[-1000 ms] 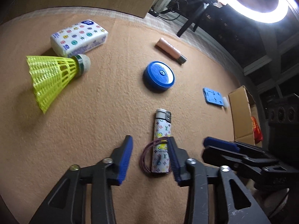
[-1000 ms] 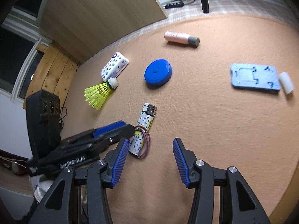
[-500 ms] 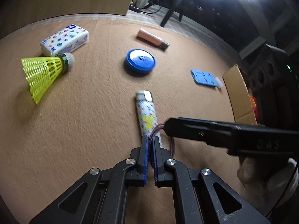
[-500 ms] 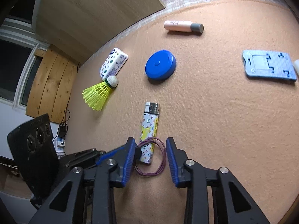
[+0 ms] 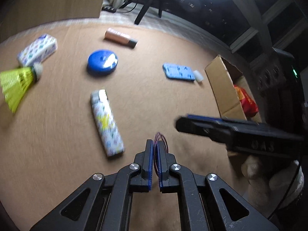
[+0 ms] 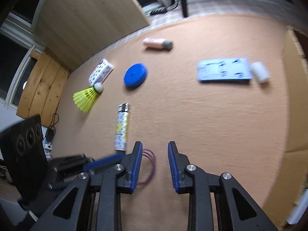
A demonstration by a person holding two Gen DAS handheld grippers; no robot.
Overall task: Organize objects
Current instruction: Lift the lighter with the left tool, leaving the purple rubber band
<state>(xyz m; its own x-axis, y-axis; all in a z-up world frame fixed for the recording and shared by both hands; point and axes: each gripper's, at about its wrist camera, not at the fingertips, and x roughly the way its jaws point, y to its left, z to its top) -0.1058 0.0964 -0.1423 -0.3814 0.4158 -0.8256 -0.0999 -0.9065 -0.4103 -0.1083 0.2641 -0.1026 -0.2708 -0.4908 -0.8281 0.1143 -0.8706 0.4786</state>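
Left wrist view, left claw [image 5: 155,144] clamped shut on thin purple elastic hair band [image 5: 161,139], patterned white lighter [image 5: 106,122] just beside at ten o'clock on tan felt surface [image 5: 57,134], right claw [image 6: 155,150] closing, empty, band's loop beside its left pad.

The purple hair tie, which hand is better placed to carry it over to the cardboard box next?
Left. The left hand-held gripper is already shut on the purple hair tie, clear of the lighter. The right hand-held gripper has its jaws closing on nothing firm, though it is nearer the cardboard box.
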